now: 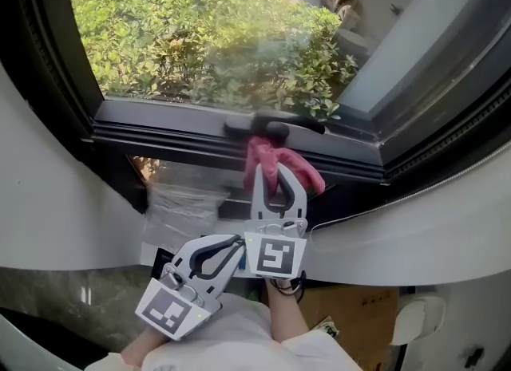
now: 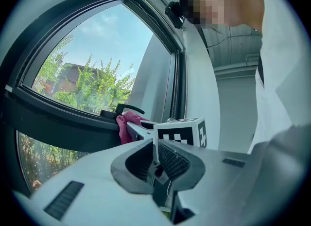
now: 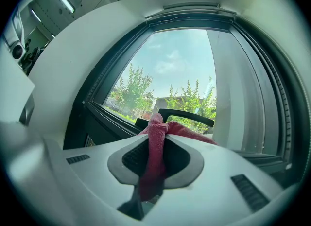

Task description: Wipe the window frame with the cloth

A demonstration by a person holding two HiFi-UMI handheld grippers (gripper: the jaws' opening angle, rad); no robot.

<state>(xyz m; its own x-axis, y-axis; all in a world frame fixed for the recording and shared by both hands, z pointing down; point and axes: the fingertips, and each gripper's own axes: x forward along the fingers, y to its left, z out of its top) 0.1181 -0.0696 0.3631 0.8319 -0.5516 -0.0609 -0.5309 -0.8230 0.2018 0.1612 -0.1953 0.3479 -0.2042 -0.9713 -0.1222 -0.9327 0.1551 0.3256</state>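
The pink cloth (image 1: 270,159) was bunched against the lower rail of the dark window frame (image 1: 160,126), just below the black window handle (image 1: 275,126) and touching the rail there. It sat pinched between the jaws of the right gripper (image 1: 279,182). In the right gripper view the cloth (image 3: 155,147) ran down through the middle of the right gripper (image 3: 156,135), with a fold spilling over the jaw tips toward the handle (image 3: 187,114).

The left gripper (image 1: 233,244) hung lower and nearer the person, just beside the right gripper's marker cube (image 1: 275,256) and well apart from the frame. Seen in its own view, the left gripper (image 2: 155,157) had its jaws pressed together with nothing between them, and the cloth (image 2: 125,125) showed beyond it at the rail. Green shrubs (image 1: 200,42) filled the glass above the frame.
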